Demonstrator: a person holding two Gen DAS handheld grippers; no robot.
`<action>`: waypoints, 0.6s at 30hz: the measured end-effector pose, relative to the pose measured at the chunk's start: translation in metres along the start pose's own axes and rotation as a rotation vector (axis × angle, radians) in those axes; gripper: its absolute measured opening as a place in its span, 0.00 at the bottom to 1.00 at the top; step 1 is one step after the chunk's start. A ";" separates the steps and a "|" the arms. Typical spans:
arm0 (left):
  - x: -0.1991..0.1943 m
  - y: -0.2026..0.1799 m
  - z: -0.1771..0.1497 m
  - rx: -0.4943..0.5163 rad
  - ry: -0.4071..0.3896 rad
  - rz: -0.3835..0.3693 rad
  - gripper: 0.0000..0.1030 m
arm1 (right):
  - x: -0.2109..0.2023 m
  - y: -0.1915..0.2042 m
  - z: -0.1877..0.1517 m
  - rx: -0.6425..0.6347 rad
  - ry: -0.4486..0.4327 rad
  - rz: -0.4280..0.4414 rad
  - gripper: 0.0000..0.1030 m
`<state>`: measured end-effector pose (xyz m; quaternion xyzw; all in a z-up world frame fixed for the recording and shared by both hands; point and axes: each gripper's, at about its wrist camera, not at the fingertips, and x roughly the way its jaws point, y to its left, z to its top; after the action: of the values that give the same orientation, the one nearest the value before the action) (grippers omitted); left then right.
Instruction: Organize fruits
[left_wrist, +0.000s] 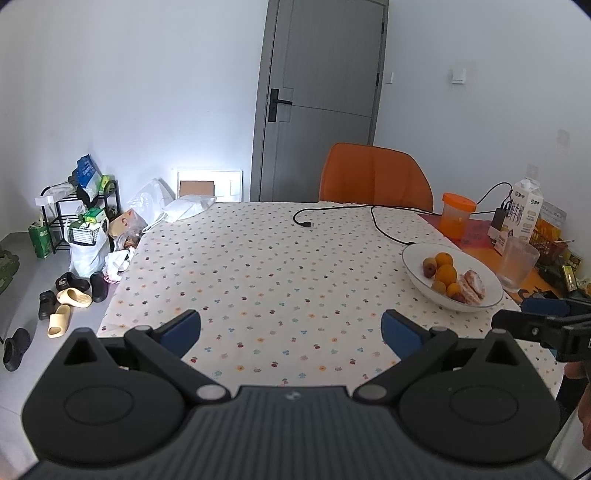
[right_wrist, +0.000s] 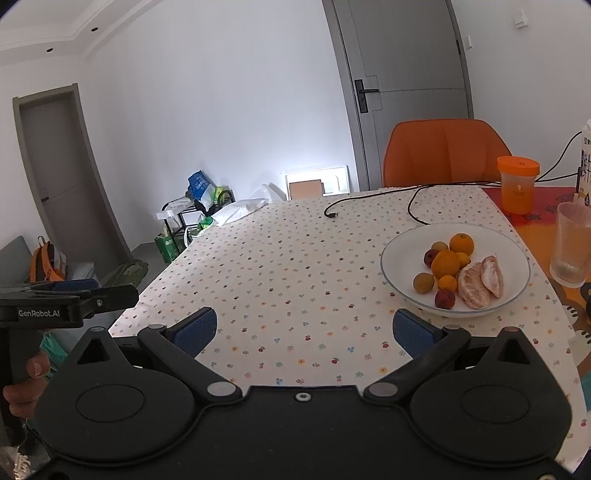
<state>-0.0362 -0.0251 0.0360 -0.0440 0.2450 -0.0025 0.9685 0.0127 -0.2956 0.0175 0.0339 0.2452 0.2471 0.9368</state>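
The fruits (right_wrist: 456, 271) are held in a white bowl (right_wrist: 517, 254) at the right of both frames. Both the left gripper (left_wrist: 291, 330) and right gripper (right_wrist: 305, 329) are spread, empty. A second door (right_wrist: 55, 177) is shown only by the right view.

Glossy white bowl (right_wrist: 513, 295); matt printed cloth tablecloth (right_wrist: 288, 280); ribbed clear glass (right_wrist: 570, 247); matt black plastic hand-held gripper (right_wrist: 304, 328).

White bowl (right_wrist: 513, 258) sits on the table's right side, holding all the fruit. Inside: oranges (right_wrist: 446, 264), small reddish and tan round fruits (right_wrist: 444, 298), and two peeled pomelo segments (right_wrist: 473, 285) lying side by side, touching.
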 end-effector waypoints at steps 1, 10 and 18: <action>0.000 0.001 0.000 -0.001 0.000 0.001 1.00 | 0.001 -0.001 0.000 0.000 0.001 0.000 1.00; 0.000 0.002 -0.001 0.000 0.001 0.003 1.00 | 0.002 -0.001 -0.001 0.000 0.005 -0.002 1.00; 0.001 0.002 -0.001 0.000 0.005 0.004 1.00 | 0.002 -0.002 -0.001 0.002 0.006 -0.001 1.00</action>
<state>-0.0358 -0.0231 0.0344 -0.0434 0.2475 -0.0006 0.9679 0.0144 -0.2965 0.0152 0.0342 0.2481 0.2465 0.9362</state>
